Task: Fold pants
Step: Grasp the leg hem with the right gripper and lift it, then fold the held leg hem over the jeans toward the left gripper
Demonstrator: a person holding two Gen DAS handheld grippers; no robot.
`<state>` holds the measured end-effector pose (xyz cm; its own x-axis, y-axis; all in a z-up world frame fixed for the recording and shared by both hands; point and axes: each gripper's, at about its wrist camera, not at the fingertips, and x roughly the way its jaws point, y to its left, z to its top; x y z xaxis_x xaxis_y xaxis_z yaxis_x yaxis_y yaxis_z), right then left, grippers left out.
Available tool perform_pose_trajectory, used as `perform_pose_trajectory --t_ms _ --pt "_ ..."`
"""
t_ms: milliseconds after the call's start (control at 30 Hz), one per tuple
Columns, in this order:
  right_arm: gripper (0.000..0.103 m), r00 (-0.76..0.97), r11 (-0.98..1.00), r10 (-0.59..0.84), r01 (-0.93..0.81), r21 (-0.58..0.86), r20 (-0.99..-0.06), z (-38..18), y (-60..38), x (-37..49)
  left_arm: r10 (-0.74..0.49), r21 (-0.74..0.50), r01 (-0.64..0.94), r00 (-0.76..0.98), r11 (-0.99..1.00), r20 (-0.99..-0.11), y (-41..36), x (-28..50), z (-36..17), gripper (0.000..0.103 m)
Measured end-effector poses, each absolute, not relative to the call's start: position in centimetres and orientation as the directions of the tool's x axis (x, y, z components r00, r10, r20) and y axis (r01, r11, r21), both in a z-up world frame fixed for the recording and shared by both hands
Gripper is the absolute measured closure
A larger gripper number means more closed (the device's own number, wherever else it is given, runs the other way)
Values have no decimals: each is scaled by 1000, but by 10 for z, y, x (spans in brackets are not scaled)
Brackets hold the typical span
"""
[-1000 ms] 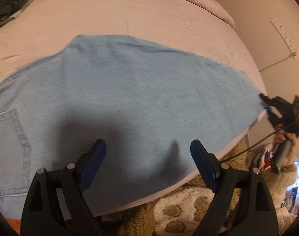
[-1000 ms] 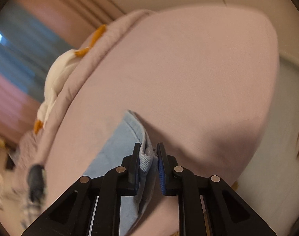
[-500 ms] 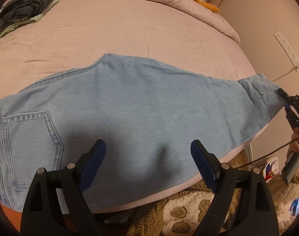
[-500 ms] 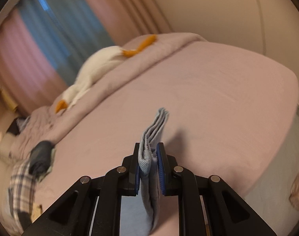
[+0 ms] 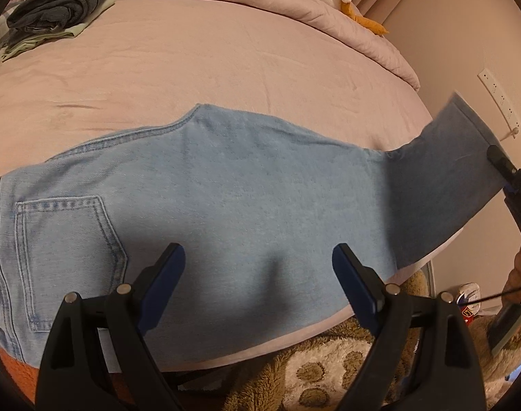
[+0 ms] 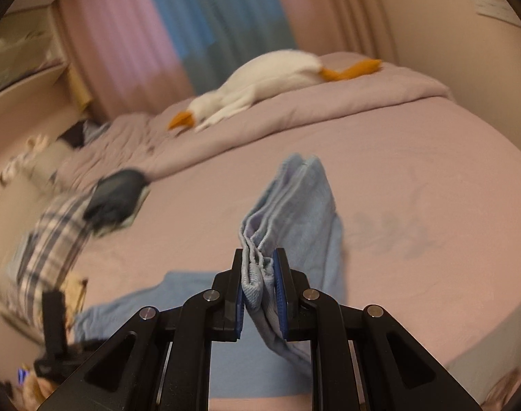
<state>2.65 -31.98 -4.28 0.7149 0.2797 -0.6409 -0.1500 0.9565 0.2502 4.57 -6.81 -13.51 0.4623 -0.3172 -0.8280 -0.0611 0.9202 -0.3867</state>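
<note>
Right wrist view: your right claw (image 6: pixel 259 294) is clamped on the hem of the jeans (image 5: pixel 226 198), lifting that leg end off the bed (image 5: pixel 192 61). Your left claw (image 5: pixel 258 274) hovers spread wide above them, gripping nothing.

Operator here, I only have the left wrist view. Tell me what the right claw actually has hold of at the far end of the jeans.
Observer: The right claw is shut on the stacked hems of the jeans, several layers pinched together between its pads.
Operator: Report what lies at the head of the bed, my view cuts it off.
Observer: A white plush goose with an orange beak lies along the rumpled duvet.
Operator: Say what is behind the bed.
Observer: Pink and blue curtains, blurred.
Operator: Give me the left claw from the other side.
Observer: The left claw is open in your view; the right wrist view shows it only as a dark blur at the lower left.
</note>
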Motion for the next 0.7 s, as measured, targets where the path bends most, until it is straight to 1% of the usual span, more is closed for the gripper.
perform_pose_trajectory --t_ms 200,367,467,600,700 --pt "86 577 928 372 -256 271 -727 -79 -284 26 -319 -390 -68 458 918 -830 -66 42 -137 15" --pt "86 434 924 367 -272 269 -823 -130 -260 28 -323 -394 -72 450 916 -833 -63 40 -138 15" --pt "86 374 930 343 -266 255 -862 -153 -251 27 -322 -393 -73 447 917 -835 -61 37 -139 15" --pt "86 324 926 352 -258 276 -878 -161 -250 26 -330 -402 -79 442 912 -834 -61 40 -141 15" --pt "84 313 926 351 -256 278 -882 -162 -251 24 -343 -415 -79 435 906 -832 -62 40 -143 15"
